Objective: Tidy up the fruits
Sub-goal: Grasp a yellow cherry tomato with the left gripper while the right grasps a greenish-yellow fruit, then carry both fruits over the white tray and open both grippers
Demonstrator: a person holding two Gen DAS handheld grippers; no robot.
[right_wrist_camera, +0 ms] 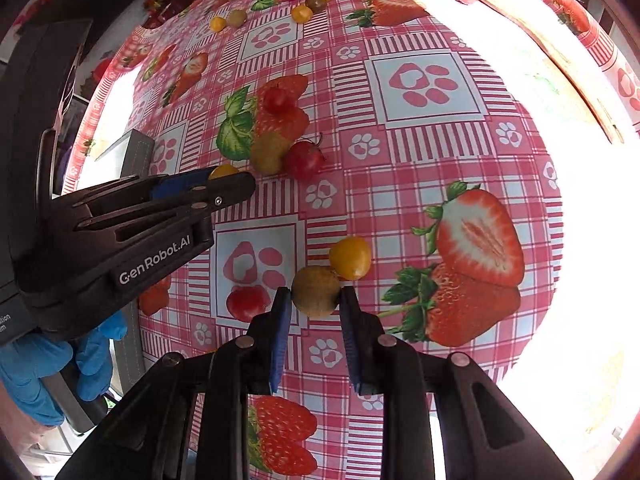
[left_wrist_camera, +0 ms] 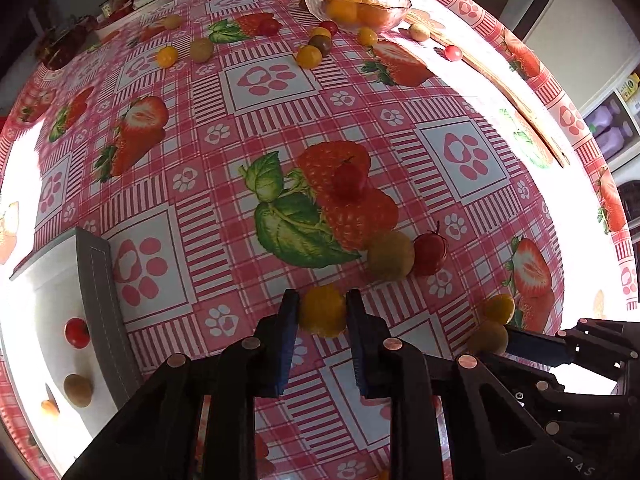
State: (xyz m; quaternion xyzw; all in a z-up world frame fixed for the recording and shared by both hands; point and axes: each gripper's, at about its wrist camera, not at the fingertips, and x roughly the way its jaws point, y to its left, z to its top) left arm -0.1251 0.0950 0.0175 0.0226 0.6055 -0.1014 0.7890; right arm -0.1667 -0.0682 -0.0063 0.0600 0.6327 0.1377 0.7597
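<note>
Left tool [left_wrist_camera: 322, 310]: clamped on a yellow cherry tomato [left_wrist_camera: 323, 312]. Right tool [right_wrist_camera: 314, 300]: clamped on a greenish-brown cherry tomato [right_wrist_camera: 316, 291]. If you squeeze harder, either may burst or squirt out.

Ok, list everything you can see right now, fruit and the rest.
yellow tomato: one, between left jaws
olive tomato: one, between right jaws
orange-yellow tomato: one, touching the olive one
loose tomatoes: many; red, yellow, olive; scattered over tablecloth
glass bowl: one, clear, far edge, holds orange fruit
white tray: one, grey rim, left; three fruits inside
tablecloth: one, pink strawberry check
left gripper: black, blue pads
right gripper: same
glove: blue
</note>
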